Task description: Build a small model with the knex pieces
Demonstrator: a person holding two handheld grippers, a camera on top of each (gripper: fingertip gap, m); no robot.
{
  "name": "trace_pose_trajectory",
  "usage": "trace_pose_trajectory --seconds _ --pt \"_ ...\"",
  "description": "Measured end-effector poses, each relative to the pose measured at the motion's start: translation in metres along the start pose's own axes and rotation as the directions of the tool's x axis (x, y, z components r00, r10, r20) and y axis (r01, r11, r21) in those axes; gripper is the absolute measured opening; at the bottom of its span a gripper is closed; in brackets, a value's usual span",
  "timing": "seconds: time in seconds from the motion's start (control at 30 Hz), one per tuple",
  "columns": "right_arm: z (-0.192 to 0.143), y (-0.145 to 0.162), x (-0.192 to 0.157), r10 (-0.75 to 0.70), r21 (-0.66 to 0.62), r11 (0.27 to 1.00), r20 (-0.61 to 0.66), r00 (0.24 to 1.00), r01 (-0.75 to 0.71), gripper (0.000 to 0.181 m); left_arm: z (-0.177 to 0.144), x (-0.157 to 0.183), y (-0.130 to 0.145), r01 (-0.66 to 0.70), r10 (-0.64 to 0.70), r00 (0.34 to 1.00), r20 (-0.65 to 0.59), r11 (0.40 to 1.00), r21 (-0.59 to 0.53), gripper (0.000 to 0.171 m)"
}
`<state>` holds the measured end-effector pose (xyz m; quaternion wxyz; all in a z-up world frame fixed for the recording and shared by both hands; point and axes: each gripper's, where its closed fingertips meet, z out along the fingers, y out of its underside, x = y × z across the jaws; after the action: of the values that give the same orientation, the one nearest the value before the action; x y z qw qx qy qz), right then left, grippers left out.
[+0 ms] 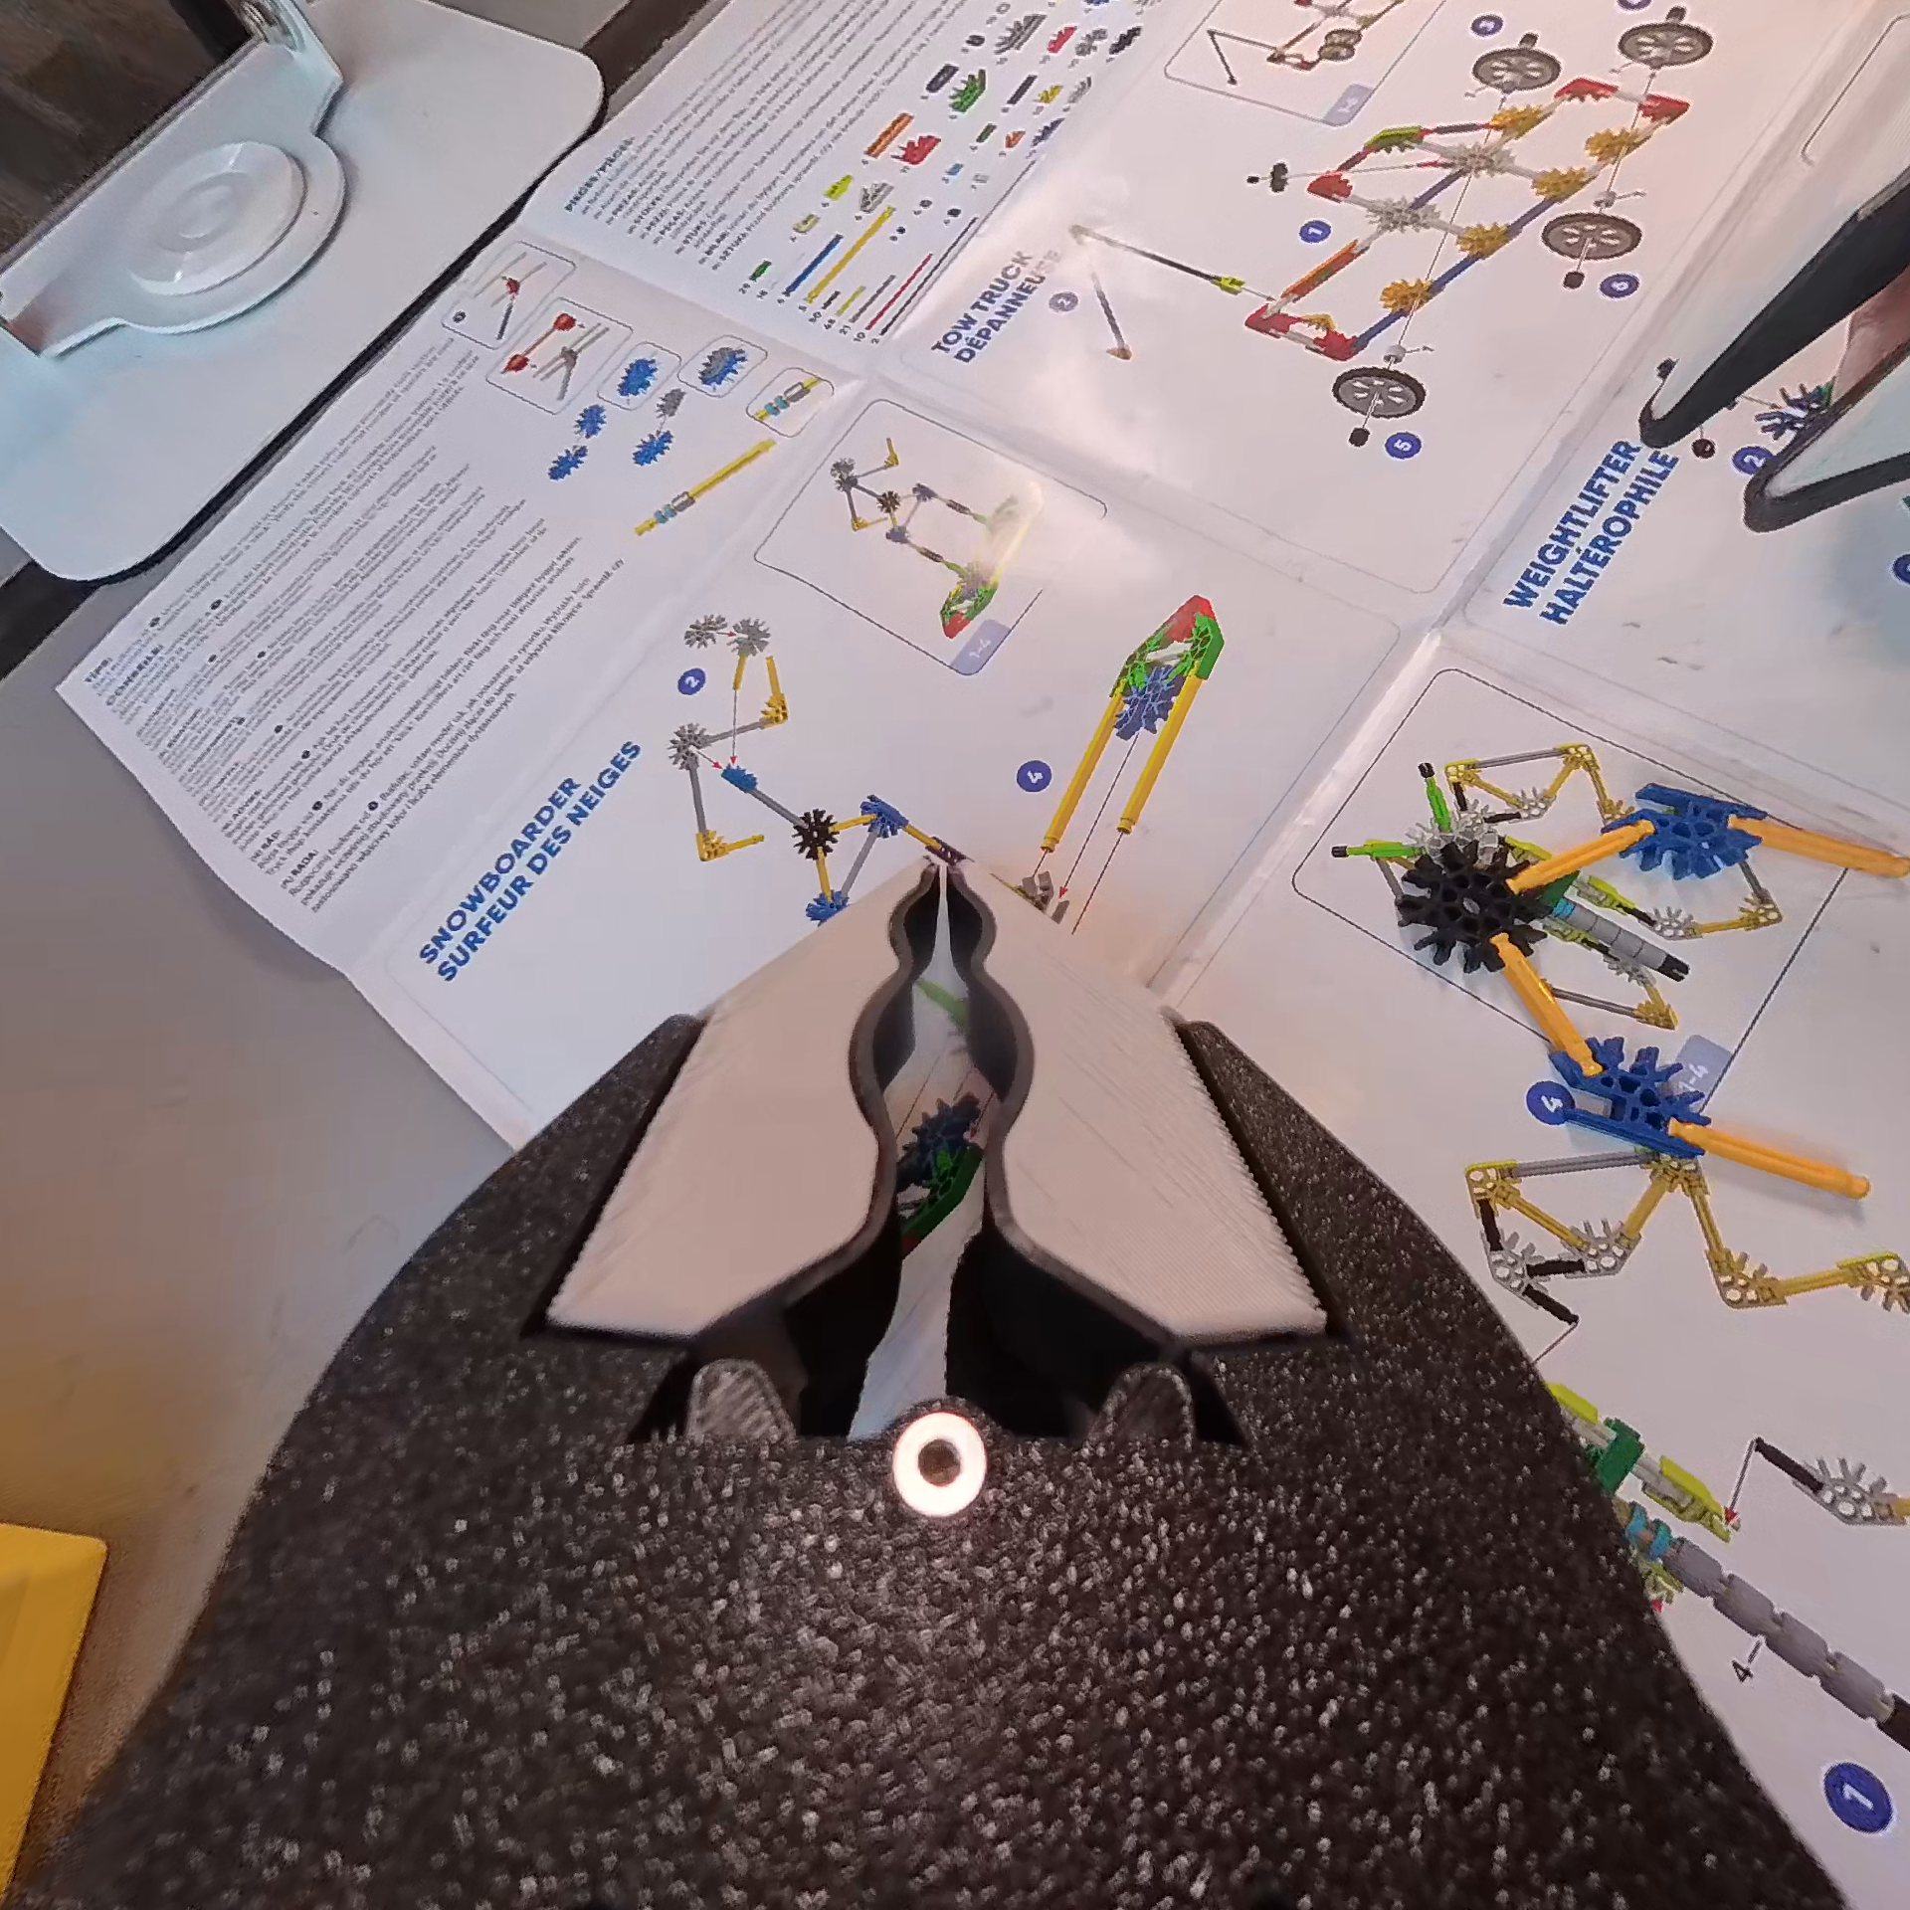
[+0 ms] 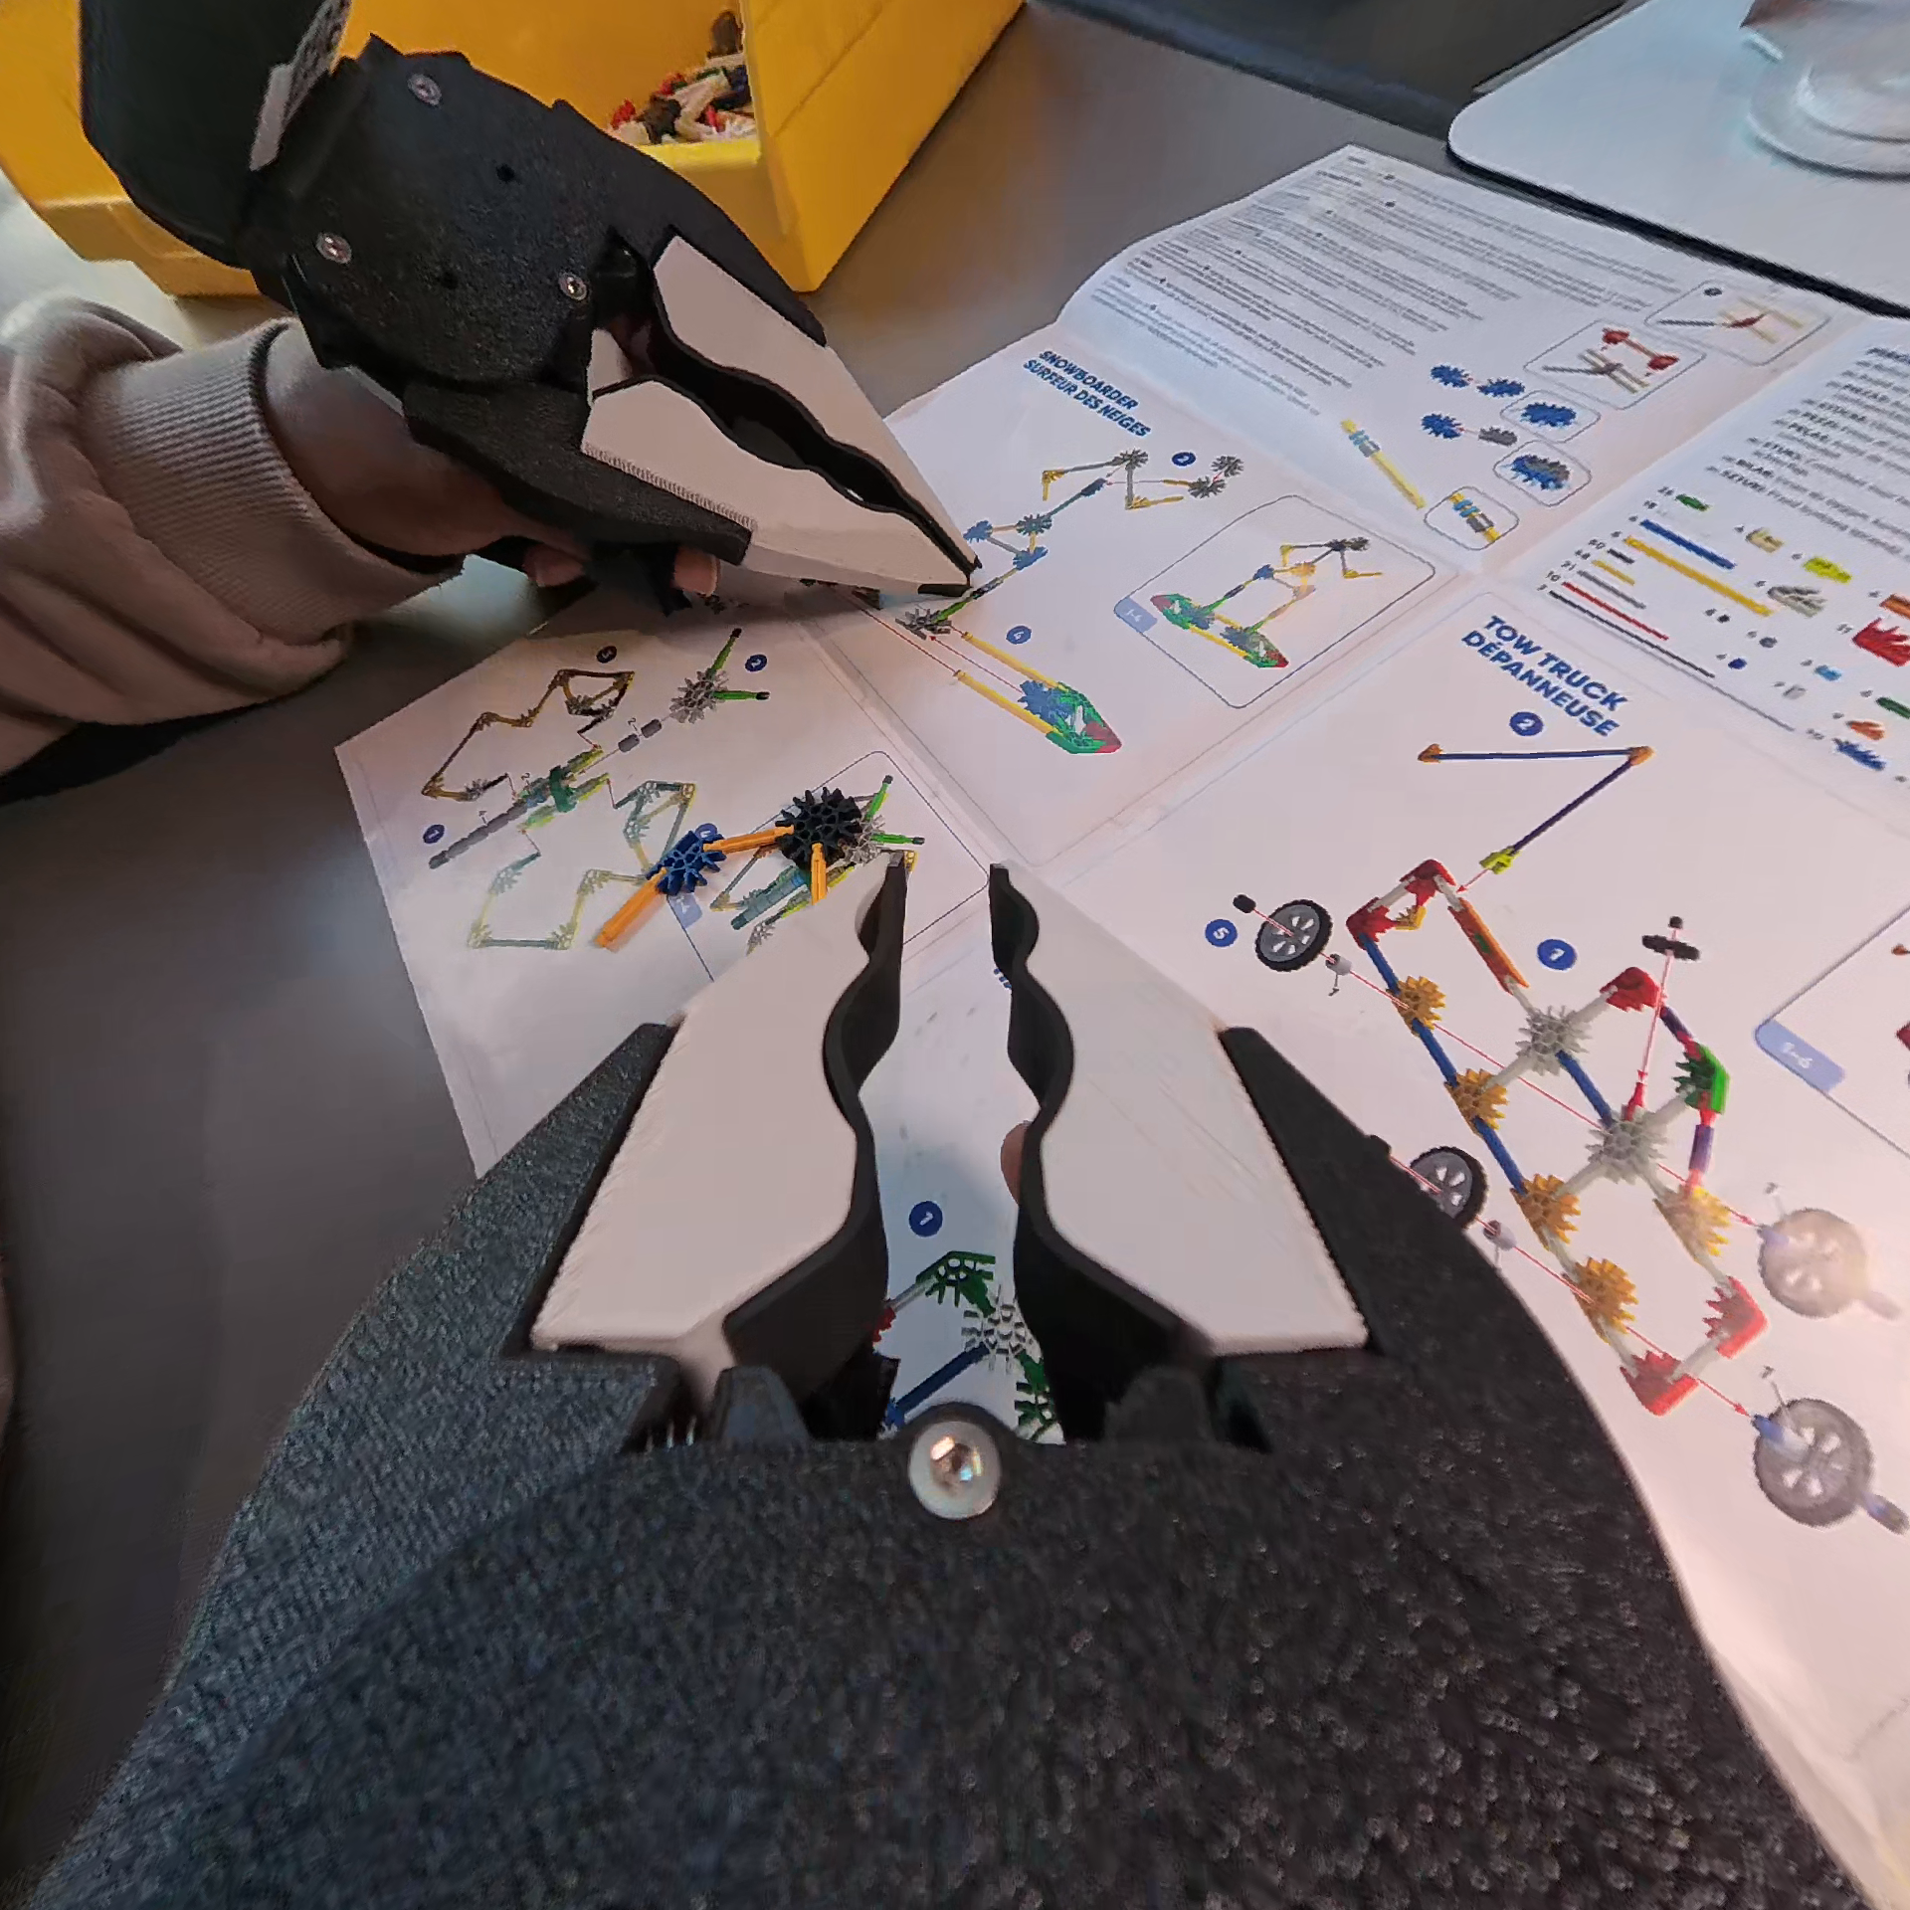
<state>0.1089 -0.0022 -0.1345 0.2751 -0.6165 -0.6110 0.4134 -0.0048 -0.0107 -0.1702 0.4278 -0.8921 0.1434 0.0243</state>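
Claws nr yellow bin w/ pieces

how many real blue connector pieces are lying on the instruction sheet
2. One blue connector sits beyond the black connector; the other lies nearer. More may be hidden.

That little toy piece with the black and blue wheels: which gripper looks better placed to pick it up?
Probably the right gripper: it is open, with its tips just beside the toy piece. The left gripper is shut and points at the instruction sheet farther off.
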Motion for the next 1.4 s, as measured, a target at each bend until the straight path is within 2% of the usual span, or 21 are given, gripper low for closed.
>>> trace_pose_trajectory --seconds 0.37,0.63,0.87,1.07,1.4 --pt "-0.007 -0.011 0.008 -0.029 0.063 0.997 -0.073 0.997 0.034 0.015 -0.020 -0.009 -0.018 0.039 -0.043 0.999 0.026 0.987 0.153 0.009" --pt "-0.019 -0.028 0.020 -0.025 0.147 0.988 -0.162 0.986 0.049 0.018 -0.053 -0.022 -0.034 0.111 -0.125 0.992 0.023 0.943 0.315 0.017" --pt "-0.023 -0.031 0.038 0.012 0.198 0.979 -0.258 0.966 0.041 0.029 -0.063 -0.029 -0.030 0.146 -0.166 0.986 0.030 0.928 0.342 0.022" --pt "-0.034 -0.043 0.042 0.036 0.261 0.964 -0.303 0.952 0.046 0.044 -0.059 -0.018 -0.032 0.146 -0.156 0.988 0.003 0.930 0.337 0.026" --pt "-0.071 -0.078 0.035 0.036 0.398 0.912 -0.320 0.947 0.099 0.038 -0.046 -0.014 -0.030 0.158 -0.168 0.986 0.007 0.940 0.303 0.026"
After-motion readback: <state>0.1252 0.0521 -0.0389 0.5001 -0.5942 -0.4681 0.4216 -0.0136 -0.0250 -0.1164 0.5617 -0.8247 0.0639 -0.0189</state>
